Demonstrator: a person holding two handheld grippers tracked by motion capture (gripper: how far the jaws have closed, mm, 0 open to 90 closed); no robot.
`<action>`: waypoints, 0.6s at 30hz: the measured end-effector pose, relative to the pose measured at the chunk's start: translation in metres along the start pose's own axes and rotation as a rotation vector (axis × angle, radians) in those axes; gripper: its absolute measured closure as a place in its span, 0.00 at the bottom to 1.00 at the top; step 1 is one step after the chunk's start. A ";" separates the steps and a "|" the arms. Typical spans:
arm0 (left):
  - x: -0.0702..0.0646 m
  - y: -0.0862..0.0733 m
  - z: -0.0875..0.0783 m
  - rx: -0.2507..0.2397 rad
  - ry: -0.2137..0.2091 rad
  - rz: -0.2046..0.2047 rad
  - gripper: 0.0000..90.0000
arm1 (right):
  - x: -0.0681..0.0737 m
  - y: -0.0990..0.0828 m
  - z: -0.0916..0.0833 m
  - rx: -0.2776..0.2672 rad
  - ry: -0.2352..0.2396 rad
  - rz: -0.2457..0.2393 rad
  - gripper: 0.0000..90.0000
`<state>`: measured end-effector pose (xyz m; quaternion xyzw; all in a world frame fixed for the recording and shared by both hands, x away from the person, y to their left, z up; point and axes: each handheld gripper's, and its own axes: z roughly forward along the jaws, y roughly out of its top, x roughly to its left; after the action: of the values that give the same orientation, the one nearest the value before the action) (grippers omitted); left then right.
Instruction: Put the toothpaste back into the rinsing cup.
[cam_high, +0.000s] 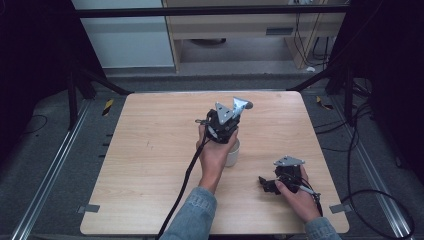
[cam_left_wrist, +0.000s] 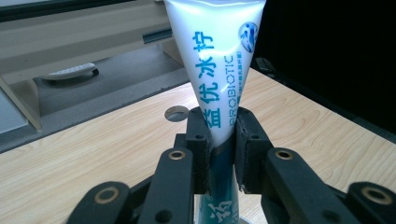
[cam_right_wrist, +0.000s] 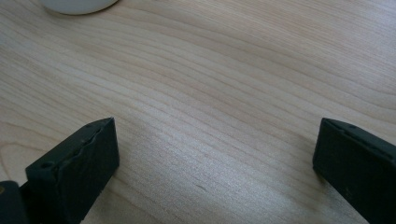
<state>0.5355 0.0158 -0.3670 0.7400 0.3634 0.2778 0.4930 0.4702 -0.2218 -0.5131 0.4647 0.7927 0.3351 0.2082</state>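
The pale wooden worktop (cam_high: 150, 150) stands on grey carpet (cam_high: 45, 150), with a black frame bar (cam_high: 210, 11) crossing beyond its far edge. Past that same edge sits a light wood cabinet (cam_high: 240, 25), and black cables (cam_high: 370, 165) trail over the carpet to the worktop's right.

sleeves (cam_high: 196, 212): blue denim, cuffed | left gripper (cam_left_wrist: 219, 140): black body, brass-ringed pivots, grey three-cornered plate, black cable | right gripper (cam_right_wrist: 212, 163): black, flat ridged fingers (cam_right_wrist: 79, 163), grey plate
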 end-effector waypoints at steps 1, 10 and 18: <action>-0.001 -0.001 0.000 -0.005 0.000 0.004 0.86 | 0.000 0.000 0.000 0.000 0.001 0.002 0.01; -0.008 -0.010 0.002 -0.038 0.012 0.046 0.86 | 0.000 0.000 0.000 0.000 0.003 0.002 0.01; -0.005 -0.020 0.003 -0.042 0.018 0.036 0.86 | 0.000 0.000 0.000 0.001 0.007 0.002 0.01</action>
<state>0.5296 0.0146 -0.3866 0.7333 0.3488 0.3008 0.5001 0.4697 -0.2219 -0.5130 0.4642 0.7933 0.3365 0.2047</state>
